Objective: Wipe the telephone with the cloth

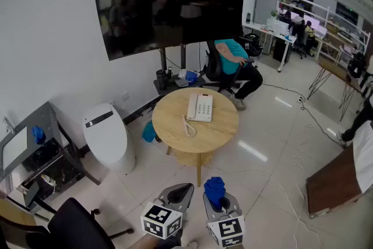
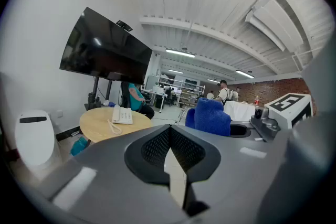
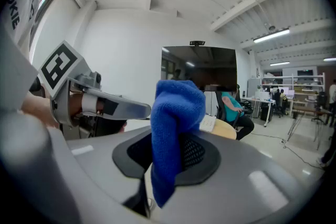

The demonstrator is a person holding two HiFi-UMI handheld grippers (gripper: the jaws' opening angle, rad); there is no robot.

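Note:
A white corded telephone (image 1: pixel 200 107) lies on the round wooden table (image 1: pixel 175 131), its coiled cord trailing toward the near edge. In the left gripper view the telephone (image 2: pixel 122 115) shows far off on the table (image 2: pixel 97 126). A blue cloth (image 1: pixel 214 190) sticks up from my right gripper (image 1: pixel 218 202), whose jaws are shut on it; in the right gripper view the cloth (image 3: pixel 173 134) fills the middle and hides most of the table. My left gripper (image 1: pixel 180 192) is beside it, shut and empty. Both grippers are low in the head view, well short of the table.
A white pod-shaped unit (image 1: pixel 106 136) stands left of the table, with a black chair (image 1: pixel 70 224) and a shelf (image 1: pixel 29 154) further left. A person in a teal shirt (image 1: pixel 233 61) sits behind the table under a big dark screen (image 1: pixel 169 6). A brown panel (image 1: pixel 332 183) leans at the right.

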